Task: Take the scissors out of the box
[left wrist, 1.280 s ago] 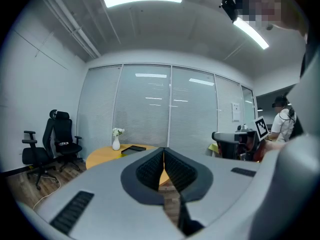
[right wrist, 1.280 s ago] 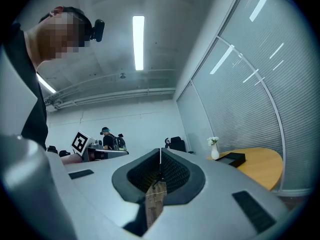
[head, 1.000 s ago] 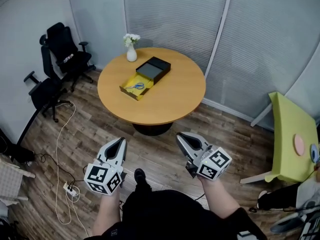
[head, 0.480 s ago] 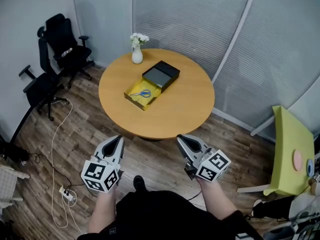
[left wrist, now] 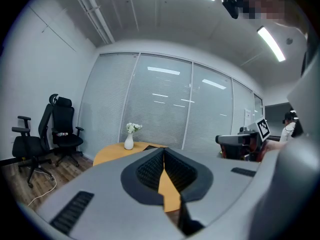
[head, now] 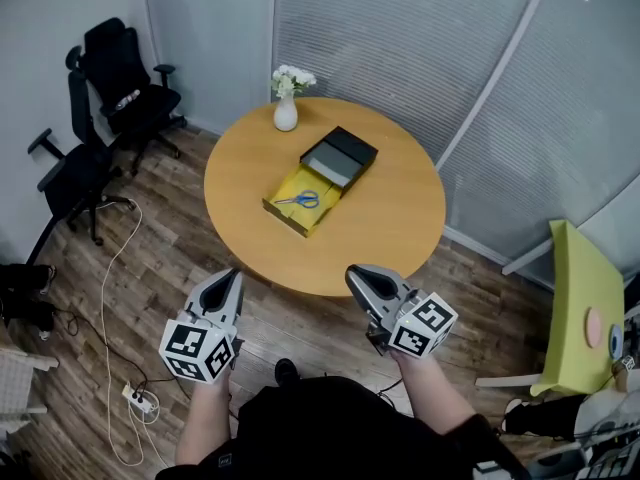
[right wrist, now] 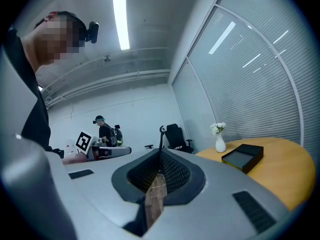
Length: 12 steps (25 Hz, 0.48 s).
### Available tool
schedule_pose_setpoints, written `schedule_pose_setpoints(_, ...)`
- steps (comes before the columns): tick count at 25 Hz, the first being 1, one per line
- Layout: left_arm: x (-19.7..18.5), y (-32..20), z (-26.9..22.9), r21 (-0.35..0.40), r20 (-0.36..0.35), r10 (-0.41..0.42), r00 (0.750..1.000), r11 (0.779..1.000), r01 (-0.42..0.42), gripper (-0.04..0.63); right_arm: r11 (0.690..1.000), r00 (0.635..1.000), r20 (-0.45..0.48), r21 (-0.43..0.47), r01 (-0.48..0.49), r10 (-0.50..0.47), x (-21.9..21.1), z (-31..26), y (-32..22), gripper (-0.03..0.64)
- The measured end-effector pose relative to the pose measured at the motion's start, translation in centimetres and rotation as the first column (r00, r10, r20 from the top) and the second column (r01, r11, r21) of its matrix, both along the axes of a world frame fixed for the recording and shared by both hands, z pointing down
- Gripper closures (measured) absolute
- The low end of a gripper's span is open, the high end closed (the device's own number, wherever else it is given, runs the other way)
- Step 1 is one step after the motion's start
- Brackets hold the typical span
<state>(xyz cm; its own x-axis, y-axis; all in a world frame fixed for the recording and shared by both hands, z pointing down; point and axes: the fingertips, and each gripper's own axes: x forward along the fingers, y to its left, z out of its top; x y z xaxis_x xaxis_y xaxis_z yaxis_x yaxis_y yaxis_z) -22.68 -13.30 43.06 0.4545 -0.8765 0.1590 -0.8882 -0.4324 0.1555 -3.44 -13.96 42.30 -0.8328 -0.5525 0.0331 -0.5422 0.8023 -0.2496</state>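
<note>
Nearest: a person (head: 330, 428) in dark clothes, one pair of tongs in each hand, above a wood-plank floor (head: 150, 278).
Left tongs (head: 232, 278): jaws together, nothing between them, pointed toward the near edge of the surface.
Right tongs (head: 356, 274): jaws pressed together, empty, beside the left pair and well apart from the box.
Power strip (head: 137, 396): white, on the floor at near left, with a pale cable trailing away from it.
Surface (head: 400, 218): round, tan wood, just beyond both pairs of tongs.
Box (head: 285, 218): yellow, open, near the middle of the surface.
Scissors (head: 300, 199): blue-handled, lying flat inside the box; small from here, blades seemingly pointing left.
Black tray (head: 340, 156): shallow, grey inside, touching the far right end of the box.
Vase (head: 286, 116): white, holding white flowers, at the far left edge of the surface.
Office chairs (head: 125, 78): two, black, far left by the wall.
Blinds (head: 400, 48): grey, behind glass, farthest back.
</note>
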Motion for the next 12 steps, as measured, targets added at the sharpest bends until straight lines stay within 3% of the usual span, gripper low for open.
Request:
schedule_pose_setpoints(5,-2.2,-1.8,-0.1,0.007,0.000,0.000,1.000,1.000,0.000,0.580,1.000,1.000,-0.023,-0.005,0.009,-0.010,-2.4,-0.1,-1.5,0.578)
schedule_pose_setpoints(12,-1.8,-4.3,1.1,-0.016,-0.013,0.004,1.000,1.000,-0.005,0.580,1.000,1.000,-0.027,-0.028,0.003,-0.004,-1.9,1.0,-4.2,0.578)
